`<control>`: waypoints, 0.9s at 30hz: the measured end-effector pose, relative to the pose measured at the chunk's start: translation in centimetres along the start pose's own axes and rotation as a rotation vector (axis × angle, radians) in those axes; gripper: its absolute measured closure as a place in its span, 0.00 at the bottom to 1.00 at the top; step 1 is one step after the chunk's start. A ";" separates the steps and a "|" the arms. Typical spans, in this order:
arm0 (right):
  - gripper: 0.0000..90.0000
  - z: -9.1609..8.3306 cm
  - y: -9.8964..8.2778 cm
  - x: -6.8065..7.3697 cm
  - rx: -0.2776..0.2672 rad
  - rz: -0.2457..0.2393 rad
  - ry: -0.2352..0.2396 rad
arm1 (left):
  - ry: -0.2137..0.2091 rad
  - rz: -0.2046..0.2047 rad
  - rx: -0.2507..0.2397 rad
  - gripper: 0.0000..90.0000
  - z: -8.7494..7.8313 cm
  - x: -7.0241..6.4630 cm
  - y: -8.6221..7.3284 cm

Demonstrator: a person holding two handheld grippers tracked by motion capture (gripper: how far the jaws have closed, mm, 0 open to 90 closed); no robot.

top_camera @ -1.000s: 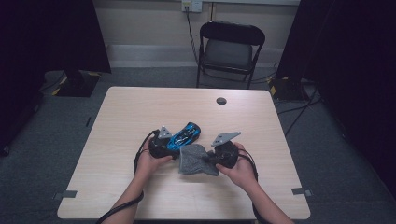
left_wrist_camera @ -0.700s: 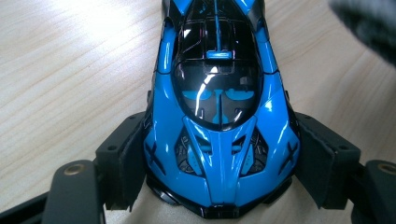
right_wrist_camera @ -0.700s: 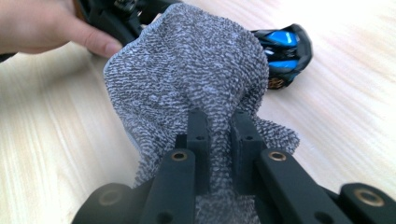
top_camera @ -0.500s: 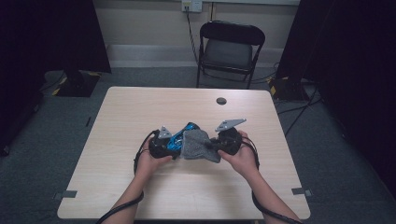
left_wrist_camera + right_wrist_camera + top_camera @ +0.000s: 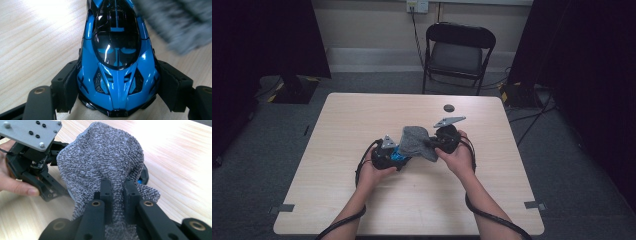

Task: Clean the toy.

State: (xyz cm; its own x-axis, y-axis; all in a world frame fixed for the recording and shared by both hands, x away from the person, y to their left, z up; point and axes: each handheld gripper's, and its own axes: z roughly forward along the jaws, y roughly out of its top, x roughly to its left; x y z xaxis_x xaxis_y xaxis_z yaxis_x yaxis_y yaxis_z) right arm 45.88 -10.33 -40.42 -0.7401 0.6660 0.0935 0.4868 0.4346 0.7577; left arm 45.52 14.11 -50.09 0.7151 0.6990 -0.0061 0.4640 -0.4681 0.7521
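Mid-frame, the left gripper [image 5: 117,87] clamps the blue toy car [image 5: 117,57]; the right gripper [image 5: 116,192] pinches a grey cloth [image 5: 102,162] draped over it. Wiping comes next, I'd say.

High view: cloth [image 5: 414,142] covers most of the car [image 5: 399,154]. Left gripper view: car's [image 5: 117,57] far end cut off at top edge; cloth [image 5: 180,22] blurred. Small dark disc [image 5: 448,107] on surface, too small to identify.

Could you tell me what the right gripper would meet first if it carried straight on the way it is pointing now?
Probably the blue toy car clamped in the left gripper. The right gripper holds a grey cloth draped ahead of it over the car, so the cloth would press onto the car first; depth is hard to judge.
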 end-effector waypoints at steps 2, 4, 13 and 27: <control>0.90 0.6 0.2 0.2 0.009 -0.006 0.001 | 0.000 0.001 0.001 0.29 0.0 0.0 0.0; 0.90 1.2 0.2 0.3 0.014 -0.006 0.002 | 0.001 -0.001 0.000 0.29 0.0 0.0 0.0; 0.90 3.1 0.2 0.5 0.037 -0.007 -0.001 | 0.001 -0.002 -0.001 0.29 0.0 0.0 0.0; 0.89 6.1 -0.5 1.0 0.093 -0.015 -0.002 | 0.001 -0.001 -0.001 0.29 0.0 0.0 0.0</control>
State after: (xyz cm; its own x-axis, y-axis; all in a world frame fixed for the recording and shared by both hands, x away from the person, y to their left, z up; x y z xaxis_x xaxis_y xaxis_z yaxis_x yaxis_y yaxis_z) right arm 47.79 -6.16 -44.63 -0.7468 0.6601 0.0808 0.5163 0.4989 0.6961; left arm 45.51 14.08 -50.09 0.7139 0.7003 -0.0061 0.4644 -0.4668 0.7526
